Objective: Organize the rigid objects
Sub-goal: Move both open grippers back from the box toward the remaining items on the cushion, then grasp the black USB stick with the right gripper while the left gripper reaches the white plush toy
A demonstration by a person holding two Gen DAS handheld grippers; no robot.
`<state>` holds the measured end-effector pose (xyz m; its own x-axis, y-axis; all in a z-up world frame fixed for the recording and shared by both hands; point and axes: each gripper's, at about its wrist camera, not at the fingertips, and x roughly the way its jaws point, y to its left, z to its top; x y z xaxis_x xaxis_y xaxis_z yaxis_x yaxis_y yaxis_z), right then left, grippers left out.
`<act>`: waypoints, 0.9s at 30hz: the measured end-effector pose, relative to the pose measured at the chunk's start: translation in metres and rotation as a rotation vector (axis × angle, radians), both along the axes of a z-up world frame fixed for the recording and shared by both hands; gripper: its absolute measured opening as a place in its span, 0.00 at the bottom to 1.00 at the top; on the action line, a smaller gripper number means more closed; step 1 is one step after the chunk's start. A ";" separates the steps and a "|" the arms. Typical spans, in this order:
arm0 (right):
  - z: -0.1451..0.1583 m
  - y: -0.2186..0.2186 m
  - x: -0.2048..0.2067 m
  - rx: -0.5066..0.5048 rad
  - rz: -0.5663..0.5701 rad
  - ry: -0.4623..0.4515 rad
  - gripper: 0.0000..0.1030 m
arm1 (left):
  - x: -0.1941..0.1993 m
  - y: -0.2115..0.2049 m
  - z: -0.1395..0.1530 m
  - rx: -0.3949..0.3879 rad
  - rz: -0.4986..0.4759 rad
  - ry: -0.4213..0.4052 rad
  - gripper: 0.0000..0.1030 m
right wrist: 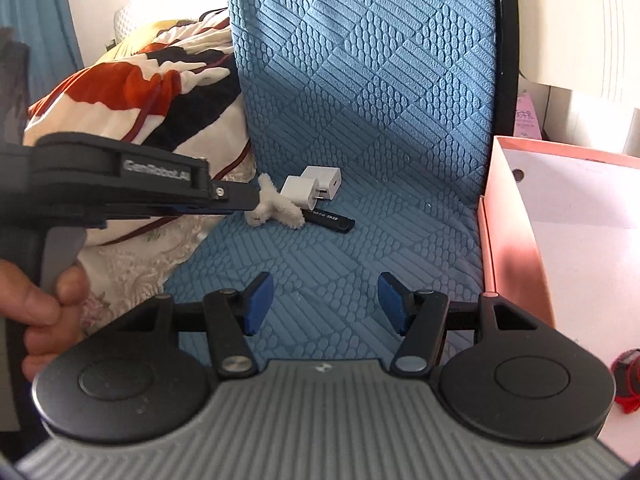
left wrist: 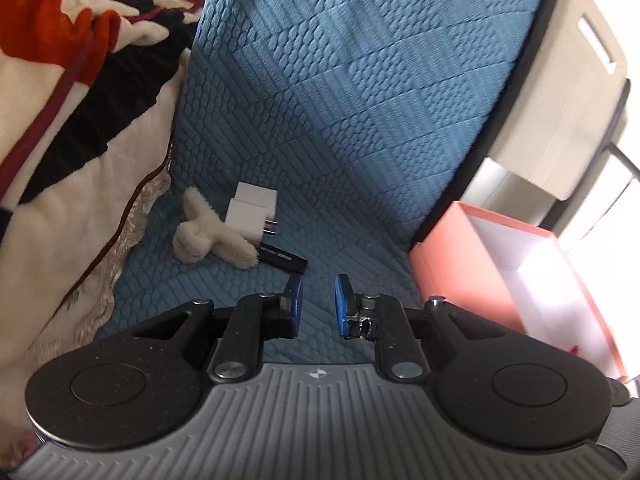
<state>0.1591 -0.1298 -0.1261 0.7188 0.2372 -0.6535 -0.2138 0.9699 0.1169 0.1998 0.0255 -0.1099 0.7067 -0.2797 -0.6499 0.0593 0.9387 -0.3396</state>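
Left wrist: left gripper closed to its narrowest, empty | black USB stick just above-left of tips, long axis left-right, beside white chargers and plush toy | pink box lower right || Right wrist: right gripper half open, empty | stick mid-frame, farther off; left gripper nearer; bare blue mattress all round.

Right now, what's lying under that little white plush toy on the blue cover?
A black stick-shaped gadget pokes out from under the plush toy; its covered end is hidden. Two white chargers sit right behind.
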 end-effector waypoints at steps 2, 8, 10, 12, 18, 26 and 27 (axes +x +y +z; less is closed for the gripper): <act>-0.004 0.000 0.010 -0.001 0.005 0.012 0.59 | 0.013 0.003 -0.008 -0.002 0.002 0.022 0.20; -0.011 0.002 0.045 -0.009 0.042 0.037 0.59 | 0.048 0.016 -0.026 0.000 0.029 0.066 0.20; -0.015 0.003 0.056 -0.013 0.057 0.048 0.59 | 0.058 0.021 -0.030 0.005 0.038 0.081 0.20; -0.019 0.008 0.069 -0.030 0.084 0.060 0.59 | 0.068 0.025 -0.035 0.013 0.047 0.095 0.21; -0.032 0.021 0.108 -0.083 0.167 0.070 0.55 | 0.096 0.033 -0.047 0.019 0.072 0.135 0.53; -0.060 0.032 0.156 -0.151 0.239 0.107 0.50 | 0.117 0.031 -0.064 0.079 0.136 0.178 0.78; -0.063 0.034 0.161 -0.157 0.246 0.110 0.49 | 0.118 0.032 -0.066 0.084 0.148 0.180 0.79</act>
<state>0.3205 -0.0962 -0.1893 0.5755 0.2854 -0.7664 -0.4391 0.8984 0.0048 0.3179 0.0578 -0.1759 0.6064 -0.1217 -0.7858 -0.1352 0.9581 -0.2526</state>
